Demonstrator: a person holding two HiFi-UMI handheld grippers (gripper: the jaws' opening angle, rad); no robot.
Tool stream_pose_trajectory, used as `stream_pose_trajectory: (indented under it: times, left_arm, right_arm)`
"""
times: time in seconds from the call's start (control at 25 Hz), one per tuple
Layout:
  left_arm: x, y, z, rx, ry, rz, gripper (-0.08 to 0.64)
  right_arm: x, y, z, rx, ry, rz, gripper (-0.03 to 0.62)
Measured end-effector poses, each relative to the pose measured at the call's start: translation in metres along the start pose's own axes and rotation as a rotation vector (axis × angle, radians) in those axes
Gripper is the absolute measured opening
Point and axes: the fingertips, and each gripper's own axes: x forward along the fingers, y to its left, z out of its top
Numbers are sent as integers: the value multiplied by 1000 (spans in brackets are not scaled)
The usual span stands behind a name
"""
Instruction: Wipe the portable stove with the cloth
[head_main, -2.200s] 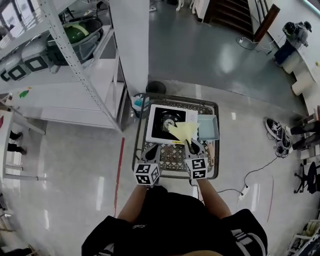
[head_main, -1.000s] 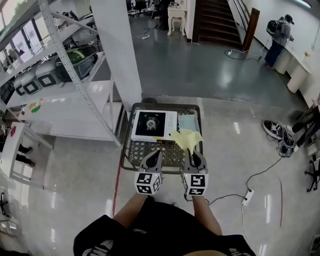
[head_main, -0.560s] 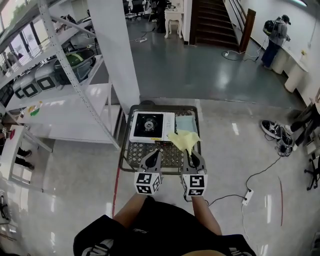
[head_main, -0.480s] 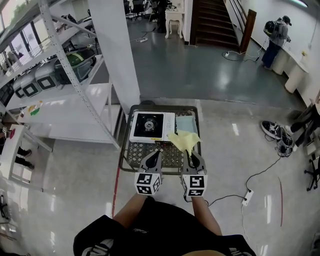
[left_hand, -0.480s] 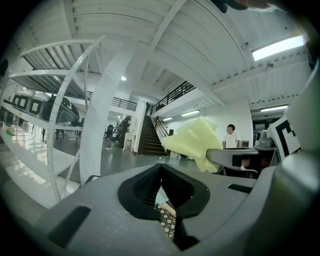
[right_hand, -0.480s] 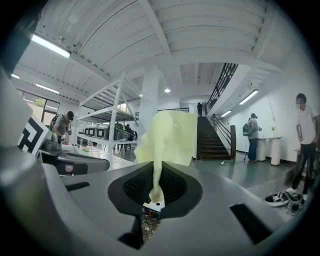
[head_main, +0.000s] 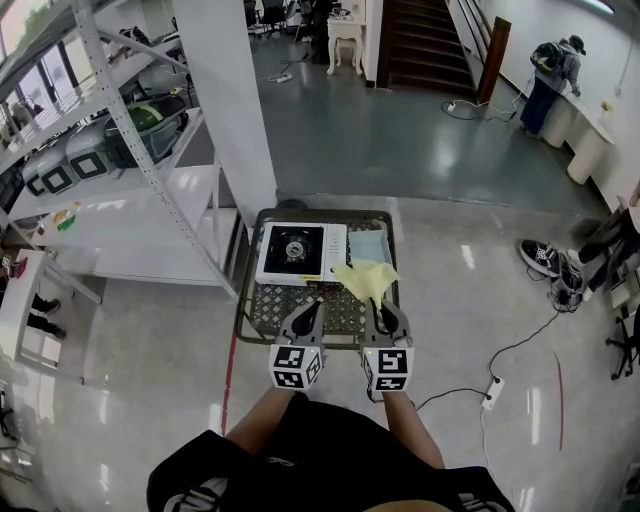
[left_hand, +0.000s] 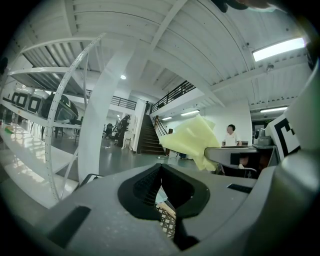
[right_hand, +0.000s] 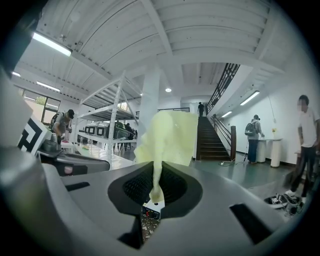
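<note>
Currently right gripper (head_main: 377, 312) is clamped on the yellow cloth (head_main: 366, 278), raised over the cart (head_main: 243, 300). Stove (head_main: 300, 250) lies ahead-left of it (left gripper (head_main: 311, 312), jaws together on nothing, is nearer).

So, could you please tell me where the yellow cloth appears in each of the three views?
Head view: yellow cloth at centre, just beyond the right gripper.
Left gripper view: yellow cloth right of centre, at mid-height.
Right gripper view: yellow cloth at centre, pinched between the jaws.
Shared landmark: the dark staircase behind it.
</note>
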Motion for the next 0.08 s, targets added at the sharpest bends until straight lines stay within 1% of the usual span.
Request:
stream_pose_trajectory:
  times: [0.08]
  left_arm:
    - [1,0,-1,-1,0,0,18]
  right_arm:
    - [0,0,-1,0,2,-2,23]
